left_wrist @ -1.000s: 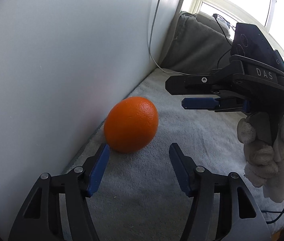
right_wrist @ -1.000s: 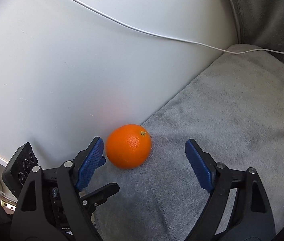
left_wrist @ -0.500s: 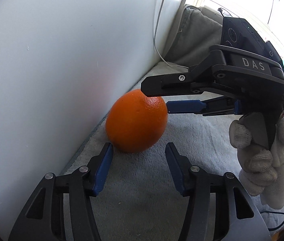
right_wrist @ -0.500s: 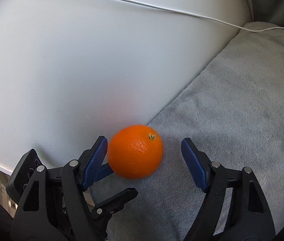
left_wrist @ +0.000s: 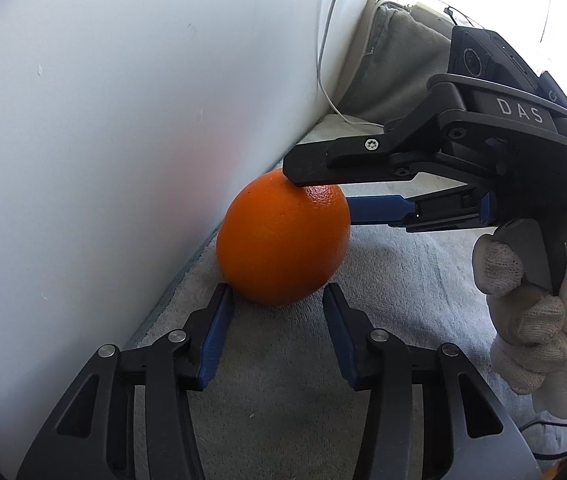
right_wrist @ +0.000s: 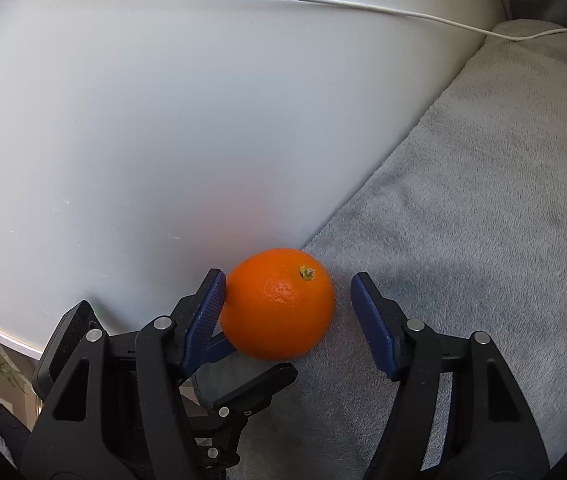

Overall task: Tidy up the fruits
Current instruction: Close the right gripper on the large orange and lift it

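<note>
An orange [left_wrist: 283,240] lies on a grey towel [left_wrist: 395,280] against a white wall; it also shows in the right wrist view [right_wrist: 279,304]. My left gripper [left_wrist: 275,300] is open, its blue pads just short of the orange on either side. My right gripper [right_wrist: 287,292] is open around the orange; its left pad [right_wrist: 207,304] touches the fruit and the right pad stands apart. In the left wrist view the right gripper [left_wrist: 435,176] reaches in from the right, one finger over the orange's top.
The white wall [right_wrist: 203,120] runs close along the left of the orange. A white cable [right_wrist: 323,0] hangs across it. A grey cushion [left_wrist: 403,60] stands at the far end of the towel [right_wrist: 483,240]. A gloved hand [left_wrist: 531,304] holds the right gripper.
Both grippers have closed in on the orange. The right gripper moved left until its fingers came around the fruit; the left gripper moved forward up to it.
</note>
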The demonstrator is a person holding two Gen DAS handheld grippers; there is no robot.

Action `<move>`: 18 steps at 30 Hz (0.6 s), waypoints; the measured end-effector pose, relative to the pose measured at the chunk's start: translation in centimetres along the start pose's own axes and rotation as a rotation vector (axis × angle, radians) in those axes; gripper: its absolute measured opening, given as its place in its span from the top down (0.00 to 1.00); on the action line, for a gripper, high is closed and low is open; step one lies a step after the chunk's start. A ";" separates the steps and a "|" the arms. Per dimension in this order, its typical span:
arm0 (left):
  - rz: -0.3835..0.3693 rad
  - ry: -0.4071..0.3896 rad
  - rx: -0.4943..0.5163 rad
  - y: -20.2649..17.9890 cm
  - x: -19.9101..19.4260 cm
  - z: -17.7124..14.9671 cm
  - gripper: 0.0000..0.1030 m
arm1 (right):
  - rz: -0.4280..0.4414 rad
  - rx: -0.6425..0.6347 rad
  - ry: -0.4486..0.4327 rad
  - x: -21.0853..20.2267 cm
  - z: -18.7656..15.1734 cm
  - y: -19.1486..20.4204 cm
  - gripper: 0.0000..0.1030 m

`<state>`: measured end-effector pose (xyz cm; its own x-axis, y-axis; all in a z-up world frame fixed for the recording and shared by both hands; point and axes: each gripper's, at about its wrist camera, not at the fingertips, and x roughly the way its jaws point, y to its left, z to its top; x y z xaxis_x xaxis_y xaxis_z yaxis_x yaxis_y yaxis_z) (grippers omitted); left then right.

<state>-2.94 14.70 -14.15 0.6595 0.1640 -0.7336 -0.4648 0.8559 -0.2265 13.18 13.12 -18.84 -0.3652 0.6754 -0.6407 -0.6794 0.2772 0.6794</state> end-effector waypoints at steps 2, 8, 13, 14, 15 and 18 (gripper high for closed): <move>-0.004 0.005 -0.004 0.0 0.1 -0.1 0.56 | 0.007 -0.001 0.004 0.3 0.0 0.0 0.37; 0.004 0.004 0.009 0.0 0.1 -0.1 0.56 | 0.008 -0.005 0.006 -0.3 -0.3 1.1 0.42; 0.003 0.003 0.010 -0.1 -0.2 0.2 0.56 | 0.000 -0.014 -0.001 -0.1 -0.7 1.6 0.43; 0.000 0.002 0.008 -0.1 -0.4 0.1 0.56 | -0.001 -0.014 -0.003 -0.2 -0.8 1.6 0.43; -0.002 0.002 0.009 -0.1 -0.4 0.1 0.56 | -0.002 -0.015 -0.004 -0.5 -0.9 1.8 0.43; -0.008 0.000 0.014 -0.5 -0.5 0.1 0.56 | -0.007 -0.024 -0.007 -2.2 -1.3 2.7 0.43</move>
<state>-3.01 14.22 -13.62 0.6630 0.1573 -0.7319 -0.4513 0.8641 -0.2230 11.32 11.48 -16.09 -0.3560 0.6782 -0.6429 -0.6969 0.2657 0.6662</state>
